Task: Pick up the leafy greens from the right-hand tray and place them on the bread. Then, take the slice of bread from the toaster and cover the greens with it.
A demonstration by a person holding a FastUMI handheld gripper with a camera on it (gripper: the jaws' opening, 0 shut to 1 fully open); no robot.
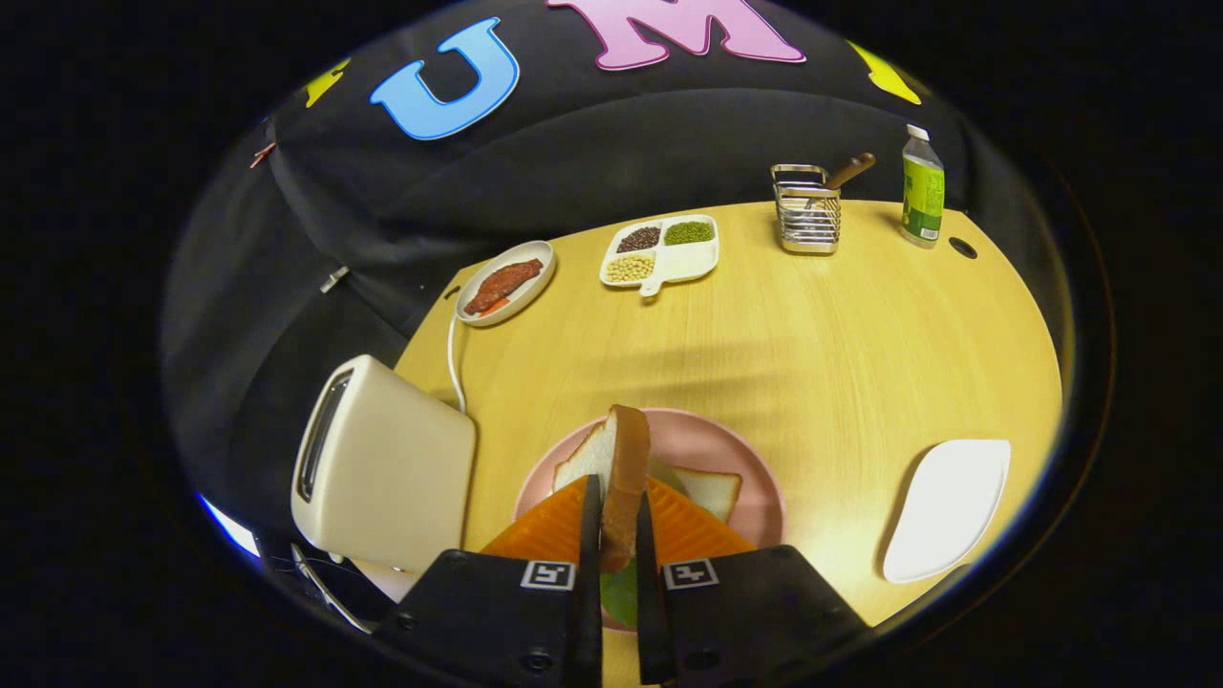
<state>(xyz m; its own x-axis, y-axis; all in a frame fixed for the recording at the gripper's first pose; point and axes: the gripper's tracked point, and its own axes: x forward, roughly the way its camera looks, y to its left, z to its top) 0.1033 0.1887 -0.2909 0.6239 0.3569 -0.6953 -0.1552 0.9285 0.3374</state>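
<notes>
Gripper (617, 521): at the bottom centre of the frame, pointing forward and down over the pink plate, its two fingers nearly parallel and close together.
Fingers: clenched on a slice of bread (616, 468), one on each flat side, so the slice stands on edge between them with its brown crust facing the camera.
Pink plate (712, 444): lower centre of the frame on the tabletop (812, 325), directly under the held slice.
Second bread slice (712, 492): lies flat on the plate, just right of the fingers.
Leafy greens (621, 592): a green patch showing low between the fingers, on the plate.
Toaster (382, 463): lower left of the frame, beside the plate, slots turned to the left.
White tray (946, 511): lower right, well apart from the plate.
Far side: a dish with meat (504, 283), a divided dish of beans (661, 250), a wire rack (807, 208) and a bottle (922, 189), across the upper frame.
</notes>
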